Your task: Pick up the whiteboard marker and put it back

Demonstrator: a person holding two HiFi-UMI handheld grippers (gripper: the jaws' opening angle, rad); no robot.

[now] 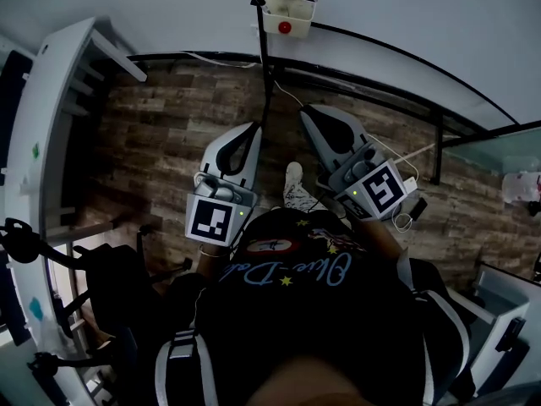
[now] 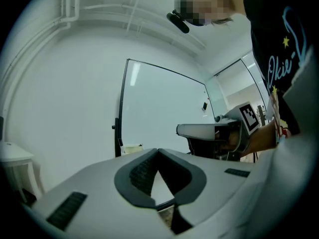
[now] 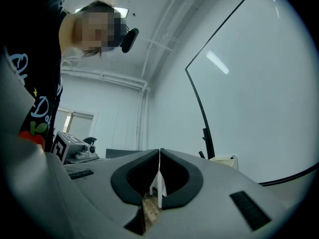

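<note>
Both closed, left hand-held gripper (image 1: 253, 128) and right hand-held gripper (image 1: 307, 110) face white tray (image 1: 301, 25).

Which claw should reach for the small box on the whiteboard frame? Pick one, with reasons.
Right, probably. In the head view the right claw sits nearer the box than the left claw does. Both are shut and empty, so either must open first.

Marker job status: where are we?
Done: nothing shows as done. In hand: nothing; the left gripper and right gripper are both shut and empty, facing the whiteboard. Left: no marker can be made out, perhaps it's in the small box; pick and return apparently remain.
</note>
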